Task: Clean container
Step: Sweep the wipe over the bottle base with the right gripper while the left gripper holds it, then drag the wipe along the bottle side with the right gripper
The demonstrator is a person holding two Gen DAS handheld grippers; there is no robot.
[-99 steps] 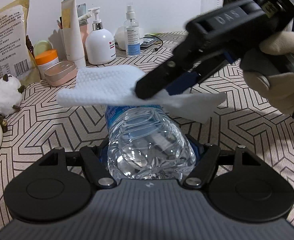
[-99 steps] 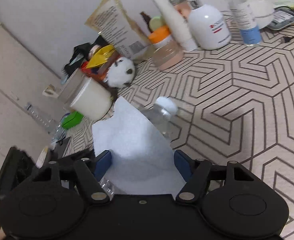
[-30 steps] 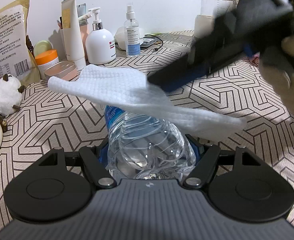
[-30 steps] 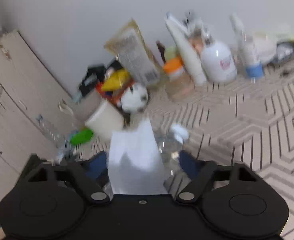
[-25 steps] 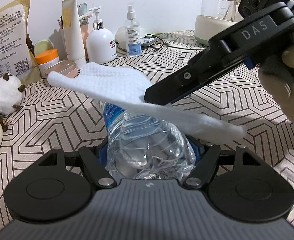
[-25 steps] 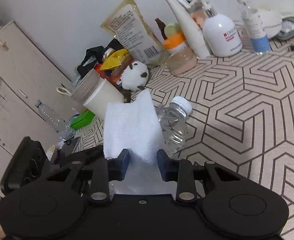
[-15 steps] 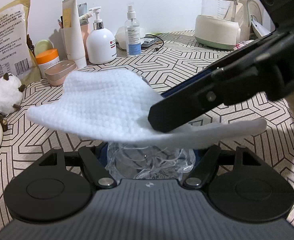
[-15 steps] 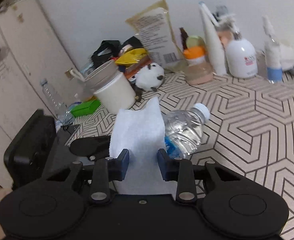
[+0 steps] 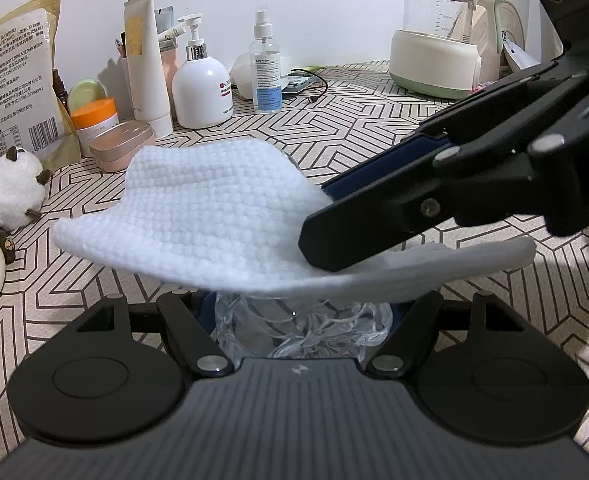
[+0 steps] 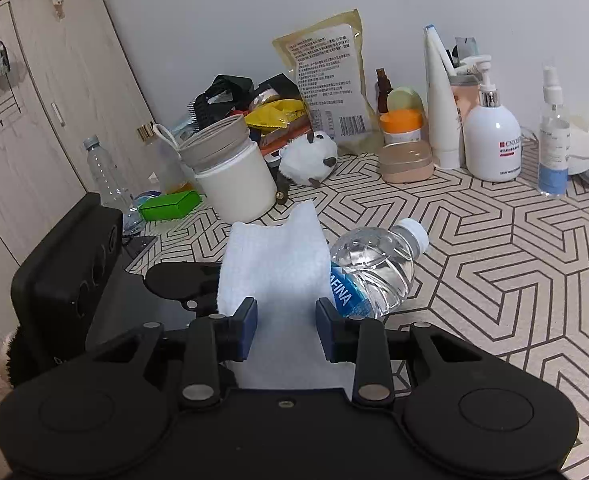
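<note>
My left tool (image 9: 302, 316) clamped the water bottle (image 10: 374, 272), label ending "AFINA", slanted above the bench (image 10: 514, 248); my right tool (image 10: 286, 330) gripped the white cloth (image 9: 214, 212) over it.

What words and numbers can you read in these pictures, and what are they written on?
"AFINA": blue label of the water bottle, first letters hidden by the white cloth.
"CNXU": white pump bottle, rest cut off; smaller print unreadable.
"600ml": scale on the glass kettle, faint.
Brown bag: barcode and Chinese print, too small.
Spray bottle: label too small.
</note>
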